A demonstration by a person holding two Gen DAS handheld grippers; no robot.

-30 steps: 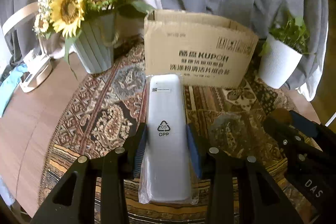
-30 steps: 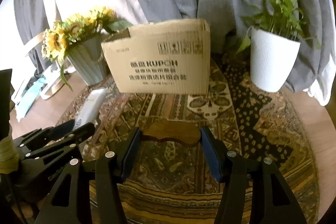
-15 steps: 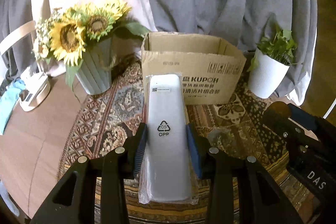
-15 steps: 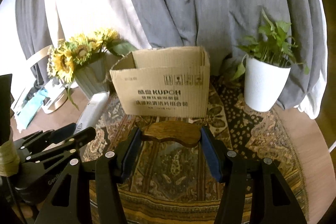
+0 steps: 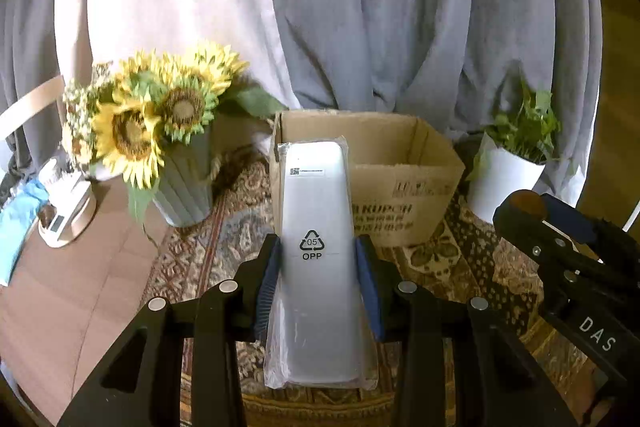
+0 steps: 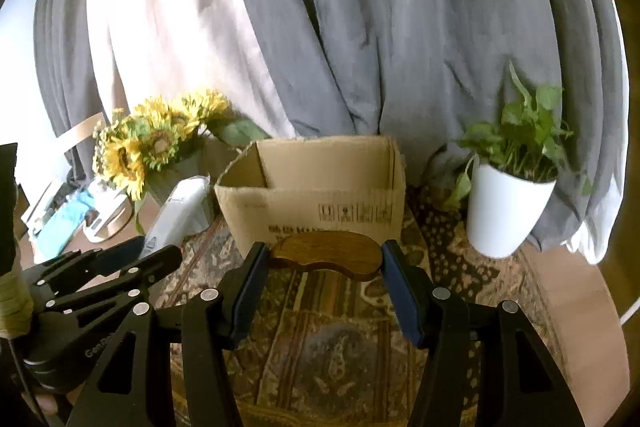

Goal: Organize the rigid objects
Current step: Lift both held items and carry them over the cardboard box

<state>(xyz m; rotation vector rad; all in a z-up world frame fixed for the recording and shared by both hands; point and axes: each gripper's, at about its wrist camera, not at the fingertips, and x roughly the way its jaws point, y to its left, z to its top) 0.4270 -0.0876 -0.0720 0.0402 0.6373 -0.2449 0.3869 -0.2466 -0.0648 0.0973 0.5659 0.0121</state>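
While both grippers' fingers clamp a wrapped remote point(image 5: 316, 259) and wooden piece point(image 6: 326, 254), the cardboard box point(image 6: 320, 203) stands beyond.

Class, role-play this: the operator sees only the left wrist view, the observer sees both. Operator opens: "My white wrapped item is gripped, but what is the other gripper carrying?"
Observer: The right gripper is shut on a wooden piece, a curved brown slab held crosswise between the blue pads.

Operator: Is that piece above the cardboard box yet?

Observer: Not that I can tell. In the right wrist view it overlaps the near wall of the cardboard box, below the rim.

Operator: Is the box's right-hand inner wall clear?

Observer: Yes, the right wrist view shows bare cardboard there; the floor is hidden.

Operator: How does my white wrapped item look from there?

Observer: It juts forward from the left gripper toward the sunflowers.
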